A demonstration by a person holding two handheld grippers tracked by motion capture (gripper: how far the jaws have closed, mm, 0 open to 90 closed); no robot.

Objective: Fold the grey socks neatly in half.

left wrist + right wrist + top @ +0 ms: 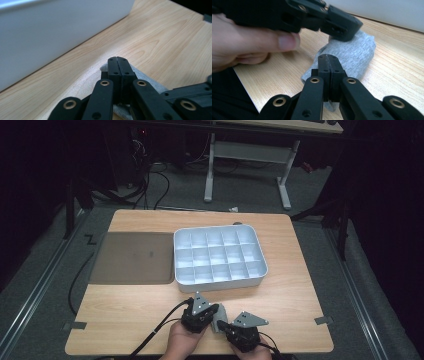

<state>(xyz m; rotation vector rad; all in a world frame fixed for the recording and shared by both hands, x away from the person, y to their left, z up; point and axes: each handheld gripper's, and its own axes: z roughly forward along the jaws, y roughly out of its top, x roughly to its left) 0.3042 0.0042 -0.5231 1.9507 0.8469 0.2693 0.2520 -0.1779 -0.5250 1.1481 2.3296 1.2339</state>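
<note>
- Left gripper (216,311): I see the jaws clenched, tip pressing on the grey sock (352,56), no cloth visibly pinched.
- Right gripper (221,325): clenched too, tip at the sock's near end.
- Sock lies on the surface (140,305), between both grippers, just short of the white divided tray (219,255).
- Step, I judge: folding or rolling it. Next: release one gripper, take an edge.
</note>
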